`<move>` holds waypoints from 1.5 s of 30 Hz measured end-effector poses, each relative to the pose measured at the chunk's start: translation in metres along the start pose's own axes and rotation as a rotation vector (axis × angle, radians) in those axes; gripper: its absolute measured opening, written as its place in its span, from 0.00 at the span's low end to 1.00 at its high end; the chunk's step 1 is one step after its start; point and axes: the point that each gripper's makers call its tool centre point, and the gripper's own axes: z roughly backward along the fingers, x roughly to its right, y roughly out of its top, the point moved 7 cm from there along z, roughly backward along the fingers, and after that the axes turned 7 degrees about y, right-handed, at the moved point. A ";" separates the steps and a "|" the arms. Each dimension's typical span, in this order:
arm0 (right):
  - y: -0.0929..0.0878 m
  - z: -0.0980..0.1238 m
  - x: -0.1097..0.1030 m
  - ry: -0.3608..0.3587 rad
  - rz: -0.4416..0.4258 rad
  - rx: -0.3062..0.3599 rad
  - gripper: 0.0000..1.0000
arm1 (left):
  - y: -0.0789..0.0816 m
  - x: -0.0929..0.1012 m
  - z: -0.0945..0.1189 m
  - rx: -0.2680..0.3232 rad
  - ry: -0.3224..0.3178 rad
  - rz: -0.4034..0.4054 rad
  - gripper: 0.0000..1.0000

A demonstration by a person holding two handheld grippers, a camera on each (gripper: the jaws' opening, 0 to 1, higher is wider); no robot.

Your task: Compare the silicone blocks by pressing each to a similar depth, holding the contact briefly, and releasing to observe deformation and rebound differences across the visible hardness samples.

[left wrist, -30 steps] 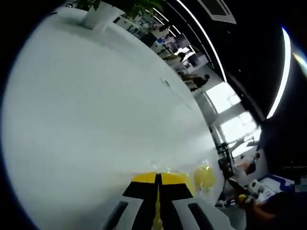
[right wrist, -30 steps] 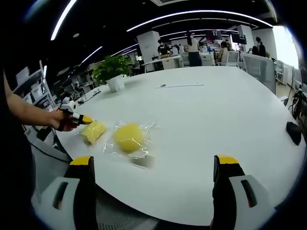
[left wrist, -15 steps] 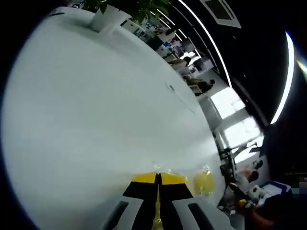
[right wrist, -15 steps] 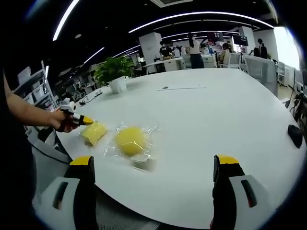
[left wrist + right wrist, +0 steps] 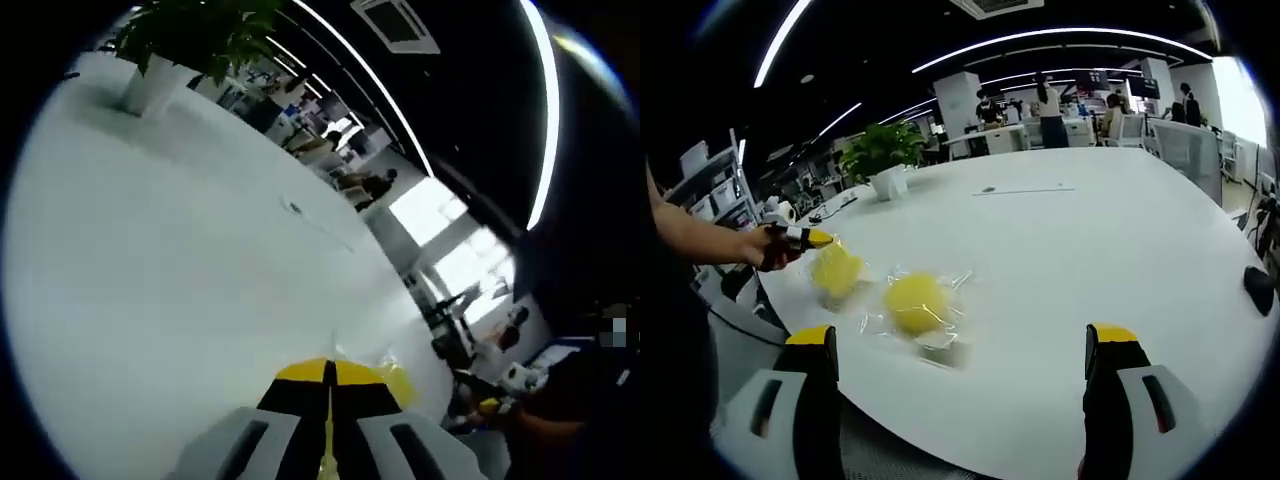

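My left gripper is pressed together, tips touching the far block. My right gripper is spread wide, near block ahead and left on the table. Both bagged: probably soft, light, slippery. Press top centre.

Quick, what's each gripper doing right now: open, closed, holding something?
Left gripper: jaws shut together, at a bagged yellow silicone block; a grip cannot be told.
Right gripper: open wide, holding nothing.
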 end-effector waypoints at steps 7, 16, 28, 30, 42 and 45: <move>0.002 -0.002 -0.003 0.014 0.011 0.002 0.96 | 0.007 0.020 0.003 0.010 -0.015 -0.156 0.00; 0.007 -0.002 -0.002 0.024 0.031 0.003 0.96 | 0.021 0.044 0.017 0.047 -0.020 -0.291 0.00; 0.023 -0.005 -0.009 0.062 0.060 0.022 0.96 | 0.043 0.071 0.038 0.106 -0.058 -0.366 0.00; 0.026 -0.005 -0.010 0.071 0.059 0.032 0.96 | 0.046 0.076 0.041 0.110 -0.066 -0.377 0.00; 0.047 -0.011 -0.016 0.115 0.085 0.061 0.96 | 0.055 0.102 0.048 0.113 -0.121 -0.425 0.00; 0.052 -0.013 -0.017 0.125 0.091 0.067 0.96 | 0.058 0.111 0.048 0.122 -0.140 -0.428 0.00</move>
